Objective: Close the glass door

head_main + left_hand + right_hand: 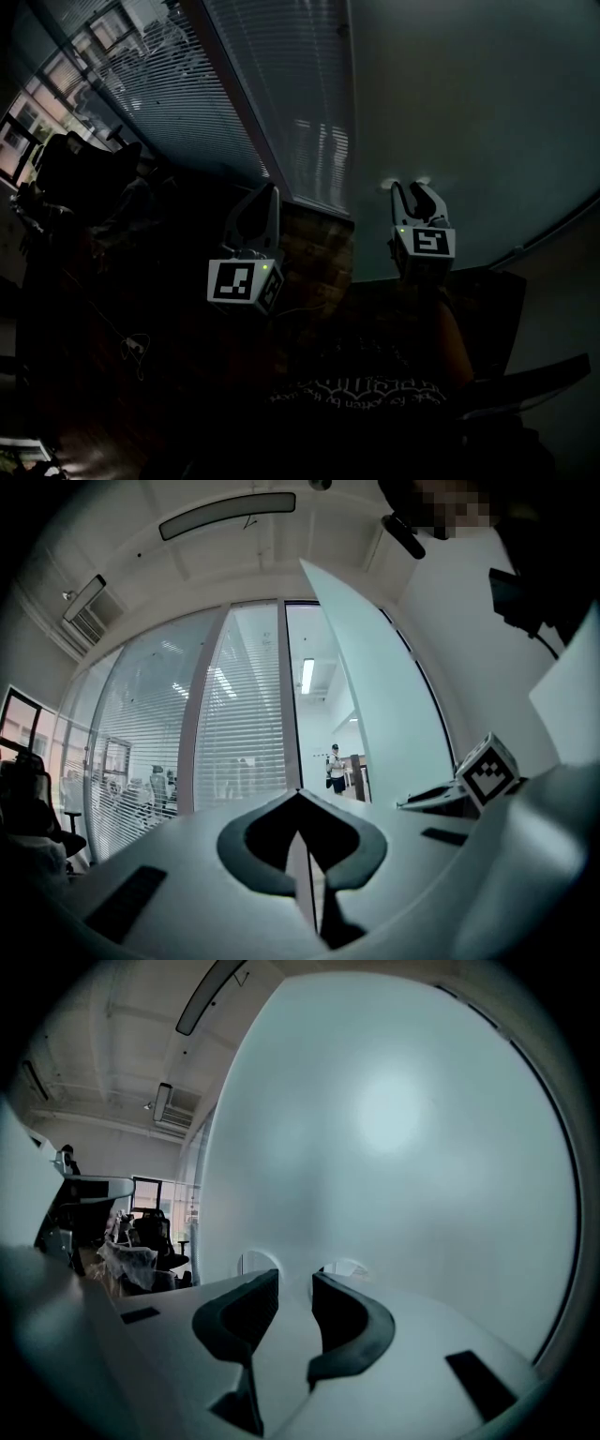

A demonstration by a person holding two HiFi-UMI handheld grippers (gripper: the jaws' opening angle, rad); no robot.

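Note:
The glass door is a frosted pale panel that fills the right of the head view. In the left gripper view the door stands at an angle beside an open doorway. My right gripper has its tips up against the panel by two small round fittings. In the right gripper view the door fills the picture, and the right gripper shows a narrow gap with nothing in it. My left gripper is held in front of the door's edge. Seen from its own camera, the left gripper has its tips touching.
A glass partition with slatted blinds stands left of the door, and the same blinds show in the left gripper view. A person stands far off beyond the doorway. Office chairs stand in the dark at left.

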